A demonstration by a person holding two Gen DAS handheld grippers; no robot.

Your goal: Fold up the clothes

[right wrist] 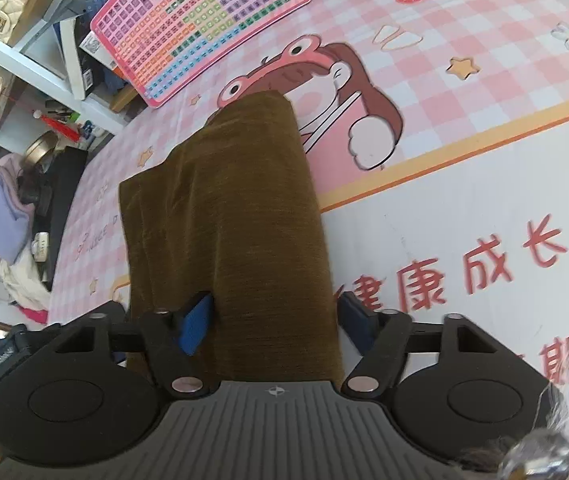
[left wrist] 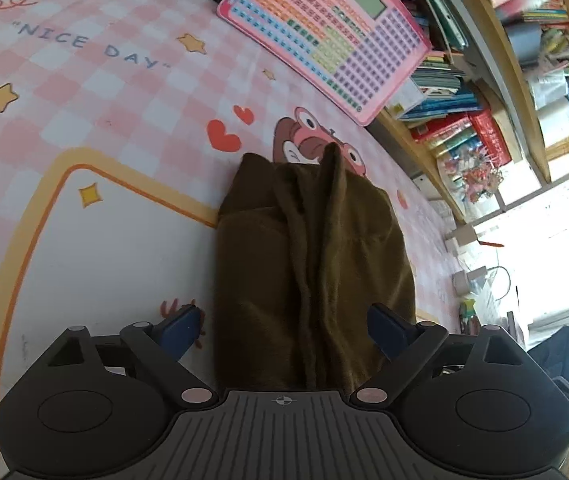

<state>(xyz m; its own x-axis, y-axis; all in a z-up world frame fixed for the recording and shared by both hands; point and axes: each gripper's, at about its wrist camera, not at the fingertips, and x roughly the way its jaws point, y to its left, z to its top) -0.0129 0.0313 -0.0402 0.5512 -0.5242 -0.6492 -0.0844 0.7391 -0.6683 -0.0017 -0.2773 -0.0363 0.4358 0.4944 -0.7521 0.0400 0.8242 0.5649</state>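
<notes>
A brown garment (left wrist: 308, 256) lies folded into a long narrow strip on a pink checked cartoon mat (left wrist: 84, 92). My left gripper (left wrist: 284, 326) is open, its blue pads on either side of the strip's near end, right above it. In the right wrist view the same garment (right wrist: 228, 216) runs away from me, smooth, with a lower layer showing on its left. My right gripper (right wrist: 274, 318) is open and straddles its near end; the left pad (right wrist: 194, 326) rests over the lower layer.
A pink keyboard-style toy board (left wrist: 324, 28) leans at the mat's far edge, also in the right wrist view (right wrist: 200, 24). Bookshelves (left wrist: 504, 80) stand beyond it. Cluttered shelves and clothes (right wrist: 8, 208) lie off the mat's left side.
</notes>
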